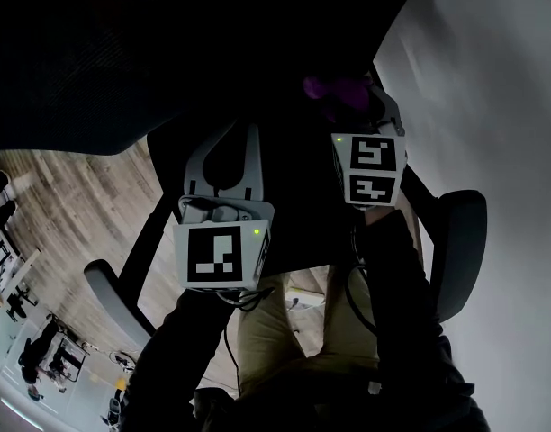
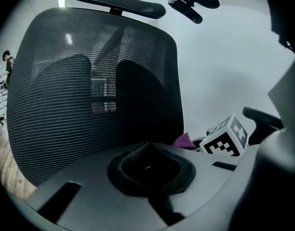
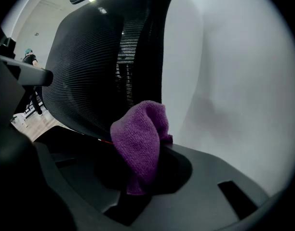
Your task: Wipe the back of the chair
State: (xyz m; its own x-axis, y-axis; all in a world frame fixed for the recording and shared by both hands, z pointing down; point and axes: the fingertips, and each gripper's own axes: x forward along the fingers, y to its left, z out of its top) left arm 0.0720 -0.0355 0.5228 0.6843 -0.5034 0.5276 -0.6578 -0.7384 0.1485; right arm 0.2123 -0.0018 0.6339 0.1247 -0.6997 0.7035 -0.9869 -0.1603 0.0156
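Observation:
The chair's black mesh back (image 2: 89, 95) fills the left gripper view and rises at the left of the right gripper view as the mesh back (image 3: 94, 71). In the head view it is a dark mass (image 1: 167, 52) at the top. My right gripper (image 3: 143, 174) is shut on a purple cloth (image 3: 140, 143), which bulges up beside the back's right edge. That cloth (image 1: 338, 88) shows above the right gripper (image 1: 365, 120) in the head view. My left gripper (image 2: 147, 170) is lower and left, close to the mesh, shut with nothing in it.
A headrest (image 2: 118, 1) tops the chair. Armrests stick out at the right (image 1: 460, 250) and lower left (image 1: 113, 304). A white wall (image 1: 492, 88) stands close on the right. Wood floor (image 1: 68, 214) lies to the left, with people far off (image 1: 32, 358).

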